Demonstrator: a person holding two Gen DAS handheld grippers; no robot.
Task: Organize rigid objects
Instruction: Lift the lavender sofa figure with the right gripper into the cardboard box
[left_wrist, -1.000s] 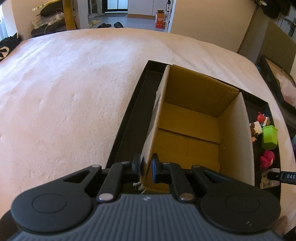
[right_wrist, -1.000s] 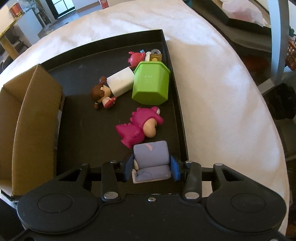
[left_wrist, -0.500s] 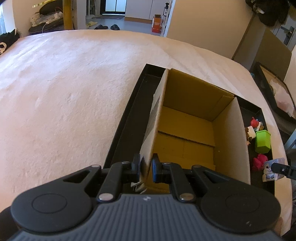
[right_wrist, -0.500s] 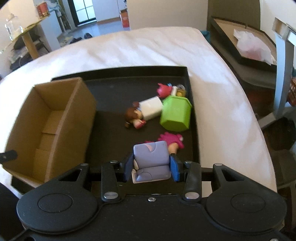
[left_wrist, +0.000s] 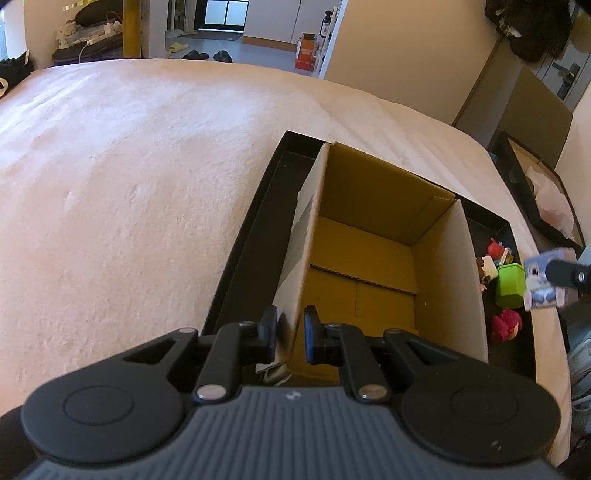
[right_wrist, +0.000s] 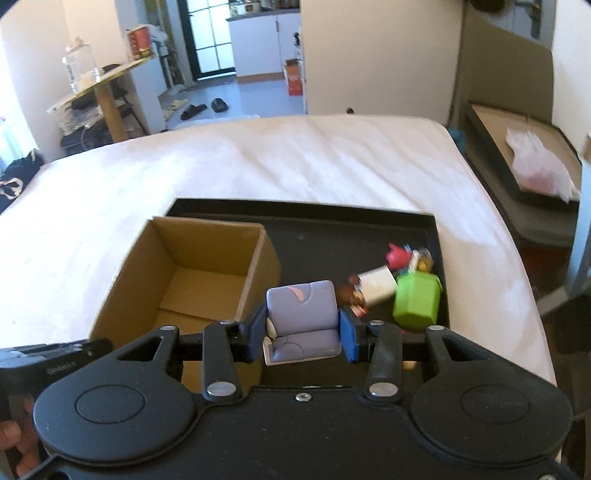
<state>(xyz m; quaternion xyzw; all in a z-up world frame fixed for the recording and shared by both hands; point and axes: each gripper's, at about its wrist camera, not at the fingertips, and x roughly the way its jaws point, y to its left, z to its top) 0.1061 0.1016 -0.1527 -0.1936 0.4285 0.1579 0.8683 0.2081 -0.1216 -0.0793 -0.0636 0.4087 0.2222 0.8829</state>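
My right gripper (right_wrist: 302, 338) is shut on a lilac block-shaped toy figure (right_wrist: 302, 317), held in the air above the black tray (right_wrist: 295, 210). The same lilac toy (left_wrist: 543, 280) shows at the right edge of the left wrist view. My left gripper (left_wrist: 290, 334) is shut on the near left wall of the open cardboard box (left_wrist: 369, 254), whose inside shows only bare cardboard. That box (right_wrist: 192, 273) stands in the tray's left half. A green cup (right_wrist: 417, 301), a white-bodied doll (right_wrist: 373, 286) and small pink figures (right_wrist: 397, 254) lie at the tray's right.
The tray rests on a pale bed cover (right_wrist: 295, 155). A second dark tray with a pink bag (right_wrist: 535, 166) lies off the bed's right side. A round table (right_wrist: 99, 81) and shoes (right_wrist: 207, 107) stand on the floor beyond.
My right gripper rose with the lilac toy and swung left toward the box, so more of the room shows. The left gripper stayed clamped on the box wall.
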